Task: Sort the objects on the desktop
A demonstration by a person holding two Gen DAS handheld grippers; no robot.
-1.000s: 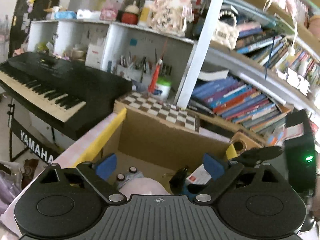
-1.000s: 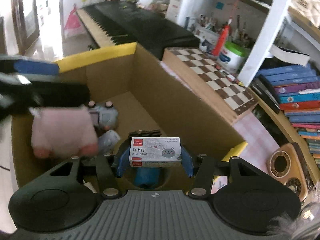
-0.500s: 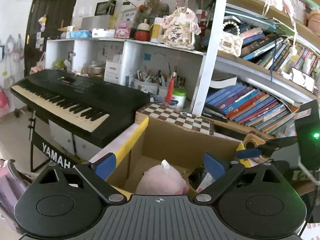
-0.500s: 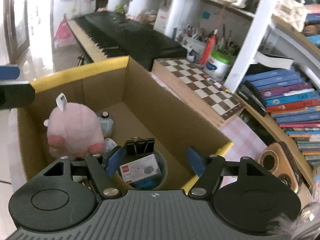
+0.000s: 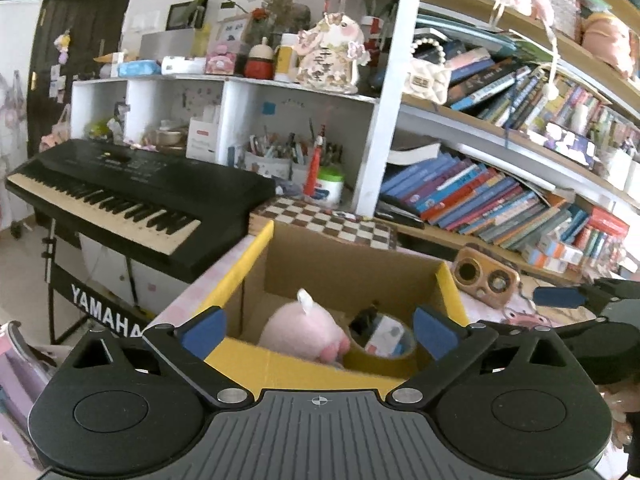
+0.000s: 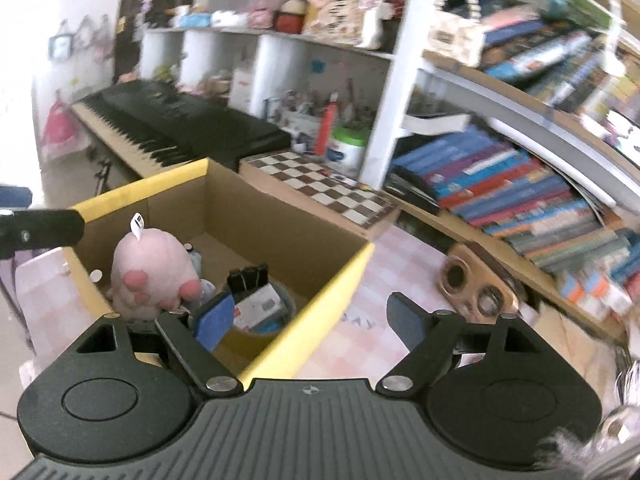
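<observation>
We see the cardboard box [image 6: 256,240] near the table's left edge, beside the keyboard [image 5: 120,192]. Knocking its yellow rim could shove it off. Inside, the pink plush [image 6: 152,272] stands upright and may topple onto the tape roll [image 6: 260,328] holding the staple box [image 6: 260,304]. Left gripper [image 5: 316,330] and right gripper [image 6: 310,316] both hold nothing, their jaws opening wider.

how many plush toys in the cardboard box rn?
1: the pink plush toy sits by the left wall of the cardboard box, beside the tape roll. Others may be hidden beneath it.
</observation>
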